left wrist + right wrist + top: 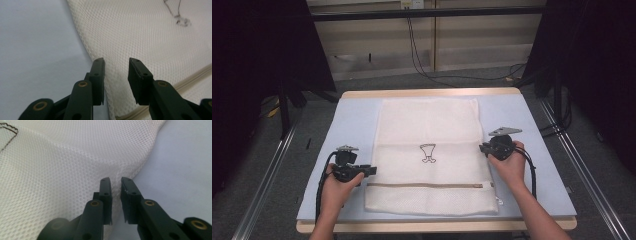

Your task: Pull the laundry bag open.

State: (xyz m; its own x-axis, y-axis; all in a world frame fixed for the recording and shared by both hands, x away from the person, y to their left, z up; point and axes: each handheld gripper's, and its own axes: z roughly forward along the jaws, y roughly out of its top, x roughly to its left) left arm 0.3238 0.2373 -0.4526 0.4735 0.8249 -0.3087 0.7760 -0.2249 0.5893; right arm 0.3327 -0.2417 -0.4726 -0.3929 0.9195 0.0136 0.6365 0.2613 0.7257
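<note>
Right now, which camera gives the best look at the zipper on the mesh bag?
The high view: the zipper runs as a full tan line across the near part of the mesh bag. The left gripper view catches a short stretch beside the jaws. The right gripper view has bare mesh.

Mesh bag [427,127]: cream-white, fine honeycomb weave, dark outline drawing at centre, tan zipper strip [427,185]. Table cover [352,125]: pale blue, possibly greyish.
</note>
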